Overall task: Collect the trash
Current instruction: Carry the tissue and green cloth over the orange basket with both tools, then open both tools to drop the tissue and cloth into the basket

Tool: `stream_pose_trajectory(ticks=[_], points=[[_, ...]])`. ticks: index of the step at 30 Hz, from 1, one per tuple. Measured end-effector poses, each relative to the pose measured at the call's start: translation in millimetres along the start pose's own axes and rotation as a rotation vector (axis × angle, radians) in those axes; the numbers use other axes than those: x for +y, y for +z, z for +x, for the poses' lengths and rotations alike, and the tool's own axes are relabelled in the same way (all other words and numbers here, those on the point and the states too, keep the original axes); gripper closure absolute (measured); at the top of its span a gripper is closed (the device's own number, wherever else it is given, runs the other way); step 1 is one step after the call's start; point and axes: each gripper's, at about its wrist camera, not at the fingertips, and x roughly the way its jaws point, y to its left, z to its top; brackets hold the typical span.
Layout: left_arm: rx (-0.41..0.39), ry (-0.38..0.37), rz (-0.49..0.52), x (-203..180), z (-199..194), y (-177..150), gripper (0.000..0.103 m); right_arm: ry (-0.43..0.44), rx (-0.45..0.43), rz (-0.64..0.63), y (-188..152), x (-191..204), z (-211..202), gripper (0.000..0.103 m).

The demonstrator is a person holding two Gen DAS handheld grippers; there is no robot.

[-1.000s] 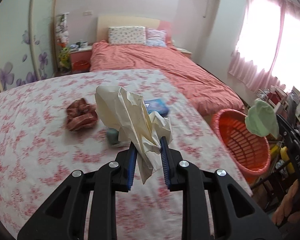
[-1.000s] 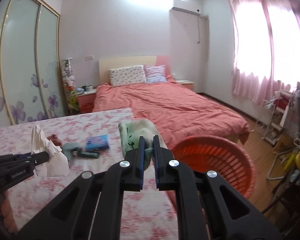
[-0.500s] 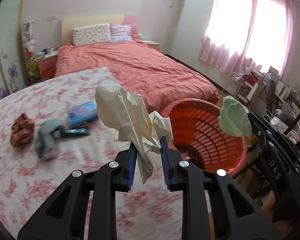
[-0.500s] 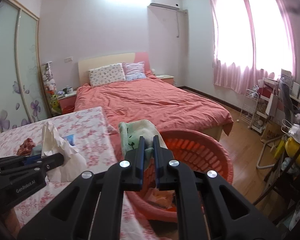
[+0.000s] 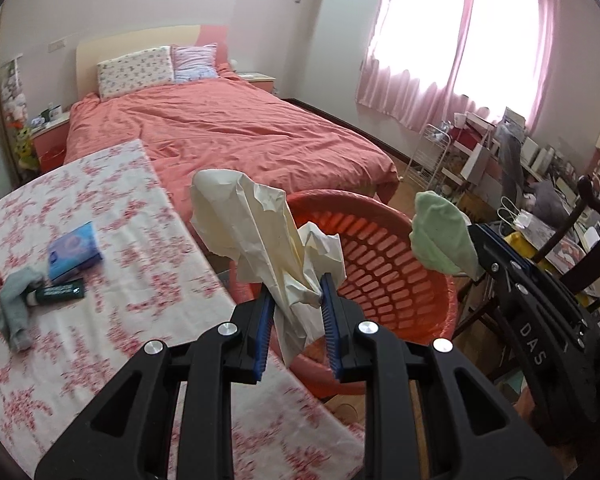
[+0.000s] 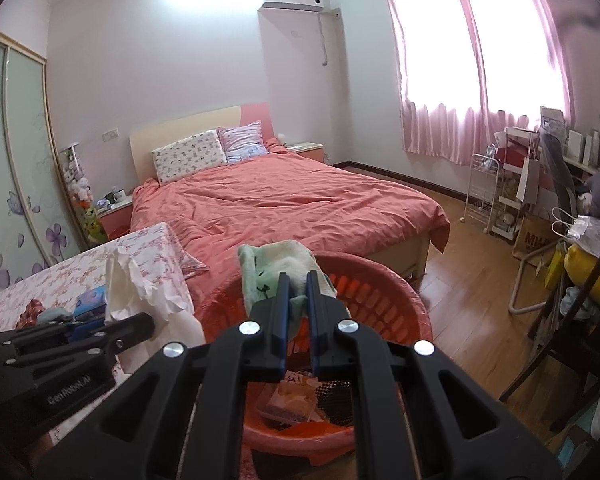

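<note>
On the black body of the left gripper [image 6: 136, 326], seen in the right wrist view, the white word "GenRobot.AI" is printed. On the side of the right gripper [image 5: 474, 240], seen in the left wrist view, the white letters "DAS" are read; the rest of this word is hidden. On a brown paper bag [image 6: 534, 238] on the floor near the window, large red letters are seen, but they cannot be read with certainty.

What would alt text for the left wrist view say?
The left gripper clamps crumpled cream paper above the rim of an orange basket. The right gripper holds a green cloth over it; a floral table lies left.
</note>
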Motion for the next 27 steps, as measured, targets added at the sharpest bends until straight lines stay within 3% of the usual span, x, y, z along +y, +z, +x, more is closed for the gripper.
stream_pose_trajectory(ticks=[24, 27], points=[[0.065, -0.046, 0.03, -29, 41, 2, 0.079, 0.024, 0.047, 0.076, -1, -25, 36, 0.091], [0.07, -0.043, 0.027, -30, 43, 1, 0.069, 0.03, 0.06, 0.1, -2, -30, 41, 0.083]])
